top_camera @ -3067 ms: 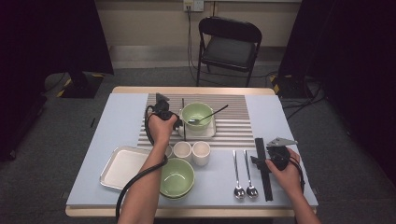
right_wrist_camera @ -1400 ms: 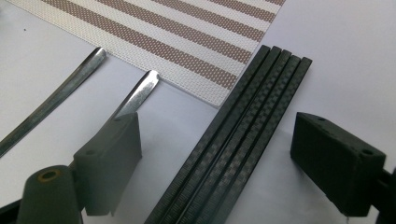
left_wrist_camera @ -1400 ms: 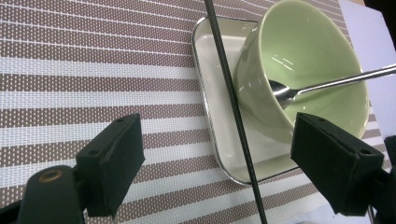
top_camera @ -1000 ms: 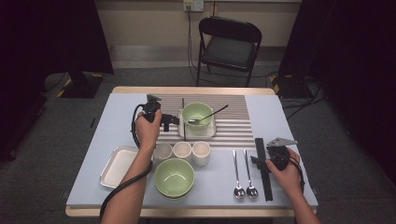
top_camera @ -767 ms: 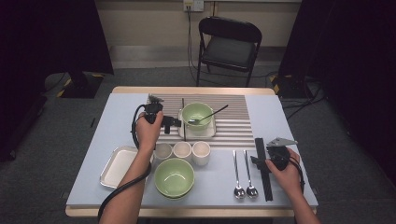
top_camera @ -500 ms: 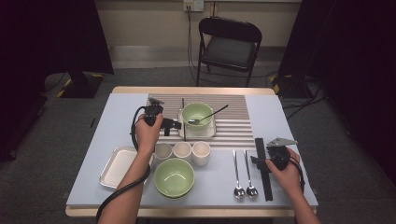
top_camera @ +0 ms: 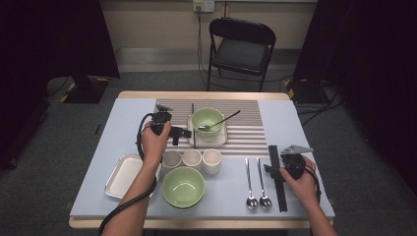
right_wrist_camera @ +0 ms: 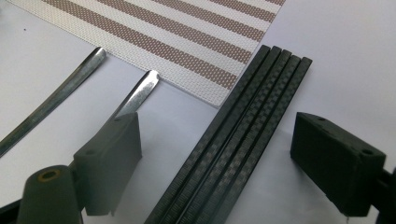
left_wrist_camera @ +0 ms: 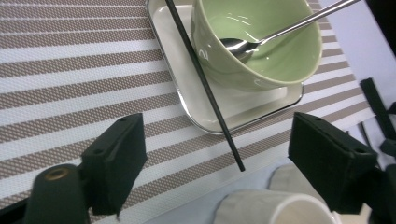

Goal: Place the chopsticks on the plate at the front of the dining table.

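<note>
- My left gripper point(left_wrist_camera: 219, 172) hovers over the striped placemat point(top_camera: 246, 128), jaws wide apart and empty, just short of the single black chopstick point(left_wrist_camera: 201, 79)
- That chopstick lies across the white square dish point(left_wrist_camera: 187, 93), leaning against the green bowl point(left_wrist_camera: 261, 51) that holds a spoon point(left_wrist_camera: 275, 35)
- Pale cups point(left_wrist_camera: 275, 210) sit just below my jaws
- My right gripper point(right_wrist_camera: 219, 172) sits low over the bundle of black chopsticks point(right_wrist_camera: 238, 140) on the table point(top_camera: 113, 128), jaws spread either side, not gripping
- Two spoons point(top_camera: 255, 182) lie just beside the bundle
</note>
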A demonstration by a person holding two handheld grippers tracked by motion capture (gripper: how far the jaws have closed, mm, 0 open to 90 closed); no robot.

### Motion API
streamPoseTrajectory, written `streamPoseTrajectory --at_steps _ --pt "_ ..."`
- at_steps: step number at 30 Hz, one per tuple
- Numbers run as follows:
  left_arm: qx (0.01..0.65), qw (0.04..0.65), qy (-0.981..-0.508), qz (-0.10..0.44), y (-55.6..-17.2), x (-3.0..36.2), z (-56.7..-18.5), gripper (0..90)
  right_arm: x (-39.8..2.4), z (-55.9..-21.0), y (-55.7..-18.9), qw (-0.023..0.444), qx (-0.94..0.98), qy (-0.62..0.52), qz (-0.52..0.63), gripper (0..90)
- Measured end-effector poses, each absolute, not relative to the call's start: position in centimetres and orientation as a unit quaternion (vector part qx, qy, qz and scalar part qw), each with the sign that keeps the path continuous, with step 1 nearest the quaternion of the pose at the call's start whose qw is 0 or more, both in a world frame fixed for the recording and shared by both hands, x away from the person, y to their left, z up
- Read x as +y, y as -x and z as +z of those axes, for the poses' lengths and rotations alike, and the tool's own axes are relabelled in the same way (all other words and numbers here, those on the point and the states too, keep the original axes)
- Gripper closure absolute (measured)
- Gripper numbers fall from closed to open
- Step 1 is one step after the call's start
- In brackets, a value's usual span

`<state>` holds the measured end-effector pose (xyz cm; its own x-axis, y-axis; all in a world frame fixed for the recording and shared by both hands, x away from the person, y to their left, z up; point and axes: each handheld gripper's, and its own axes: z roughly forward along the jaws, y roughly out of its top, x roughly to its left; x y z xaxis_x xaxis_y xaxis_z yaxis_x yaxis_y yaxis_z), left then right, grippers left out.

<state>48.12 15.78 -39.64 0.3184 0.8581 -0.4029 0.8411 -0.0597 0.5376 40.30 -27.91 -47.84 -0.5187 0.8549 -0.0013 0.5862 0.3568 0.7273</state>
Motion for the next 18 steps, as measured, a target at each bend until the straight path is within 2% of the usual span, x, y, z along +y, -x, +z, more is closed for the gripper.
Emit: streamPoseTrajectory --at_steps 18 --pt "0.574 0.361 -0.734 0.020 -47.0 16.6 -38.9 18.7 -27.9 -47.8 -40.3 0.195 0.800 -0.450 0.345 15.5"
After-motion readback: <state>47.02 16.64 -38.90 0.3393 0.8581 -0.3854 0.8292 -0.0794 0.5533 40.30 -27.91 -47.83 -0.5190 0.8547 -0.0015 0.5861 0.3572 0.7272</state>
